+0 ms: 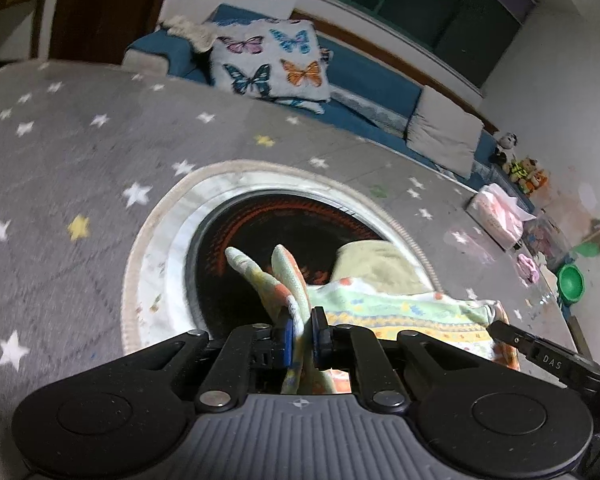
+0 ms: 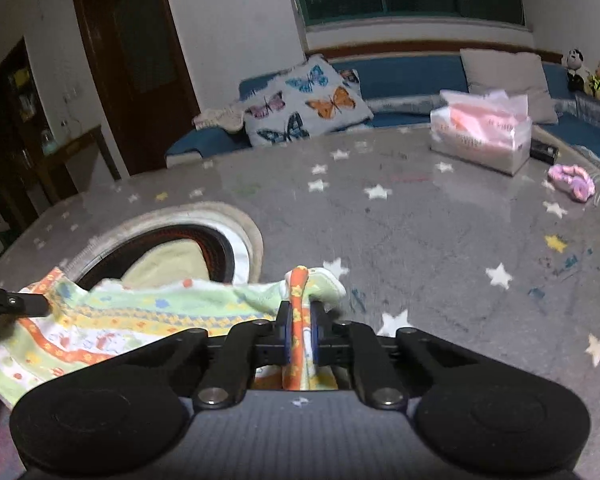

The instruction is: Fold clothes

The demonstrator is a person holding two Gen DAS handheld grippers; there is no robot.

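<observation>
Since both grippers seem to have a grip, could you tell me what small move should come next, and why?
Probably carry both corners forward together: the left gripper and right gripper are each shut on the patterned cloth, which hangs slack between them above the table.

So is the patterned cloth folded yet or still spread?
Spread, not folded: the patterned cloth hangs stretched between the left gripper and right gripper, each shut on a corner.

White letters "DAS" stand on the black finger of the right gripper, at the near right edge of the left wrist view. The pink and white tissue pack, far right on the table, carries printing too blurred to read.
</observation>
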